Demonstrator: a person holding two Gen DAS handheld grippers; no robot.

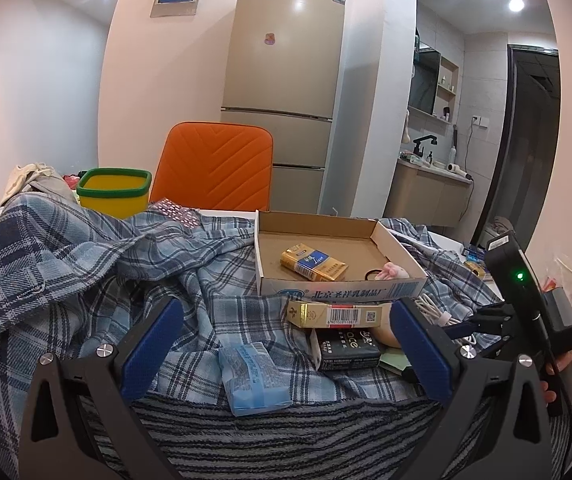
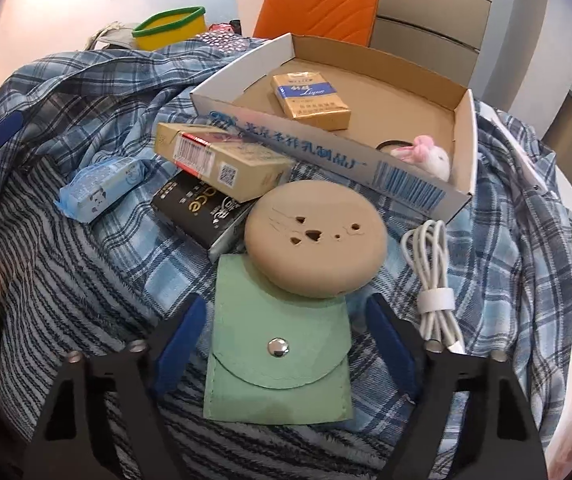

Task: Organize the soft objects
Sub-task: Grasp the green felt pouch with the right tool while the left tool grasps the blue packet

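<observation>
A: Left wrist view, what is shown?
B: The left gripper [image 1: 286, 340] stands wide with nothing between its pads, low in the frame. A tissue pack [image 1: 252, 376] lies on the plaid cloth [image 1: 86, 264] at lower centre; the cardboard tray [image 1: 337, 284] sits at centre right.

A: And the right wrist view?
B: The right gripper [image 2: 282, 344] straddles the green pouch [image 2: 278, 344] at lower centre, jaws partly apart, pads beside its edges and not visibly pressing. A tan round sponge [image 2: 315, 240] overlaps the pouch's top.
</observation>
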